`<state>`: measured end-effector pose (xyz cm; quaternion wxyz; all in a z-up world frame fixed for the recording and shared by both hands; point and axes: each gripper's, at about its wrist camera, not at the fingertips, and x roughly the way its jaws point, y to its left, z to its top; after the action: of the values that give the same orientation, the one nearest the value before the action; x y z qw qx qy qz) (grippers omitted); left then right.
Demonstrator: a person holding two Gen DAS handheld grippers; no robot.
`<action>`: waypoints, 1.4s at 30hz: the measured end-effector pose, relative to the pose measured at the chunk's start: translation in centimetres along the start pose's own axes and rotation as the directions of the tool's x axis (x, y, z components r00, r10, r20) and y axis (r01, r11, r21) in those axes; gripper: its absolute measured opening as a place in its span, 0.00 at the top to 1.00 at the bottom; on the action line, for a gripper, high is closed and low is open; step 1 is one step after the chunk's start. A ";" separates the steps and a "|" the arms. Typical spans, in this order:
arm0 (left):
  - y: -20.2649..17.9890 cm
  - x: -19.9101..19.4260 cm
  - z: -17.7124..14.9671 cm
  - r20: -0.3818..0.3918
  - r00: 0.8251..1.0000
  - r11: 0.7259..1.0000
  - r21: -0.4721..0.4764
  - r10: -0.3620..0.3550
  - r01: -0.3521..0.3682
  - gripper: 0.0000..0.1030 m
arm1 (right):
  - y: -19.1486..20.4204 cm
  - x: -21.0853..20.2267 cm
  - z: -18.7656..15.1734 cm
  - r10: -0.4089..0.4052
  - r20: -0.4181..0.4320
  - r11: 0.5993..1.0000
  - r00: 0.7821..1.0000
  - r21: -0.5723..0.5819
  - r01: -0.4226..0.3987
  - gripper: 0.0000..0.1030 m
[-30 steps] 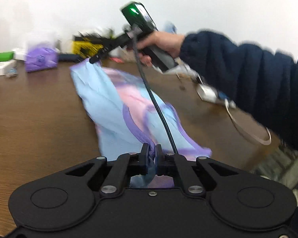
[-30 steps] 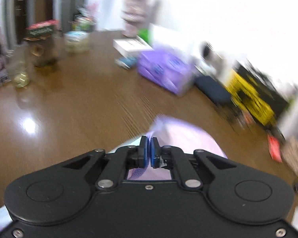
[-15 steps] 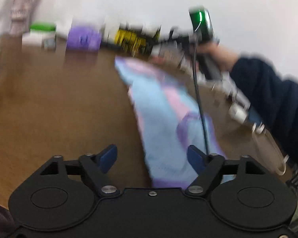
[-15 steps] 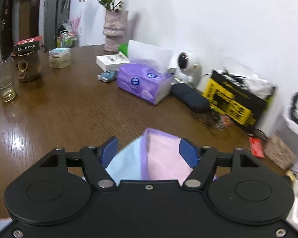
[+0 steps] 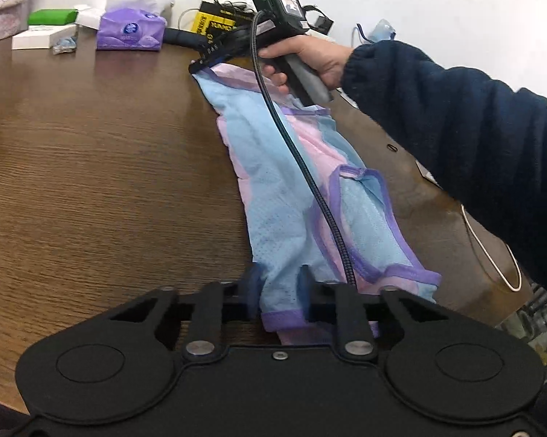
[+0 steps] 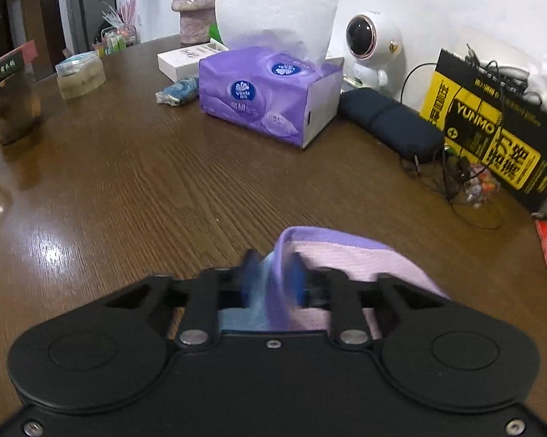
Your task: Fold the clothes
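Left wrist view: the garment [image 5: 291, 182], a pale blue and pink mesh piece with purple trim, lies on the brown table [image 5: 91, 167] as a long narrow strip. Its long axis runs from the near edge, under the camera, away and slightly leftward toward the clutter by the wall. The left gripper [image 5: 278, 291] is at the near end; its jaws are closing, with the blue hem and purple band bunched between the blue pads. At the far end a hand [image 5: 309, 58] in a dark sleeve [image 5: 455, 120] holds the right gripper [image 5: 200, 65], whose tip meets the garment's far corner. A black cable [image 5: 298, 160] hangs from it across the cloth. A purple tissue pack [image 5: 129, 31] stands well beyond, to the left.

Right wrist view: the right gripper [image 6: 271, 276] points down at the table [image 6: 127, 182]. Its fingers are together, clamped on the garment [image 6: 346, 258], a fold of purple trim and blue mesh standing up between them. Pink cloth spreads to the right of the jaws. The tissue pack [image 6: 266, 94] and a yellow box [image 6: 491, 131] stand well apart, near the wall.
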<state>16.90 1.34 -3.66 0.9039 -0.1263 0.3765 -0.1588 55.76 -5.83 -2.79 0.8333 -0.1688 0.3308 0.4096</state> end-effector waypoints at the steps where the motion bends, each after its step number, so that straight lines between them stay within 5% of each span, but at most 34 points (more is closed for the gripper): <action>1: 0.1 0.1 0.0 -0.002 1.000 1.000 0.001 -0.003 0.003 0.90 | -0.3 -0.1 0.1 -0.016 0.017 1.000 1.000 0.013 0.016 0.95; 6: 0.6 0.5 0.8 -0.011 1.000 1.000 0.001 0.023 -0.023 0.93 | -2.4 0.1 0.5 -0.095 0.108 0.987 0.990 0.140 0.079 0.95; 9: 1.1 0.1 0.6 0.019 0.997 0.997 -0.042 0.070 -0.069 0.90 | -2.8 0.9 0.3 -0.130 0.078 0.981 0.988 0.152 0.117 0.95; 13: 0.7 -1.5 0.5 0.066 0.993 0.995 -0.028 0.099 -0.097 0.45 | -2.6 -0.4 0.5 -0.146 0.058 0.979 0.988 0.151 0.136 0.69; 19: -1.7 -3.7 0.4 0.140 0.988 0.997 0.029 0.066 -0.071 0.45 | -1.3 -11.0 0.2 -0.050 0.201 0.997 0.978 0.066 0.038 0.63; 21: -2.3 -4.2 0.3 0.160 0.986 0.998 0.023 0.053 -0.057 0.45 | -0.8 -14.0 -0.1 -0.043 0.233 0.999 0.972 0.040 0.035 0.51; 23: -3.0 -4.4 0.3 0.175 0.984 0.999 0.026 0.032 -0.037 0.45 | 0.4 -20.1 -1.4 -0.059 0.305 0.998 0.951 -0.003 0.063 0.25; 28: -6.9 -3.3 0.7 0.164 0.986 0.994 0.108 -0.001 -0.017 0.40 | 3.0 -31.9 -5.3 -0.077 0.407 0.989 0.910 -0.083 0.121 0.20; 32: -11.5 -1.0 -1.1 0.113 0.994 0.962 0.272 0.006 -0.036 0.33 | 3.9 -36.5 -8.7 -0.132 0.398 0.977 0.908 -0.103 0.188 0.16; 35: -14.1 1.2 -2.5 0.057 0.998 0.928 0.371 0.025 -0.044 0.33 | 3.2 -36.5 -11.0 -0.157 0.353 0.980 0.922 -0.058 0.188 0.16; 38: -14.5 2.6 -2.9 0.014 0.998 0.925 0.375 0.055 -0.056 0.33 | 2.0 -32.9 -13.0 -0.195 0.232 0.981 0.953 0.036 0.191 0.16; 42: -13.7 3.4 -2.7 -0.008 0.997 0.934 0.349 0.083 -0.075 0.67 | 0.8 -27.9 -13.8 -0.219 0.125 0.974 0.968 0.094 0.208 0.17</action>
<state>14.63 -12.82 -2.96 0.9134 0.0529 0.3572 -0.1880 37.02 -28.87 6.43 0.8989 -0.1419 0.2702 0.3144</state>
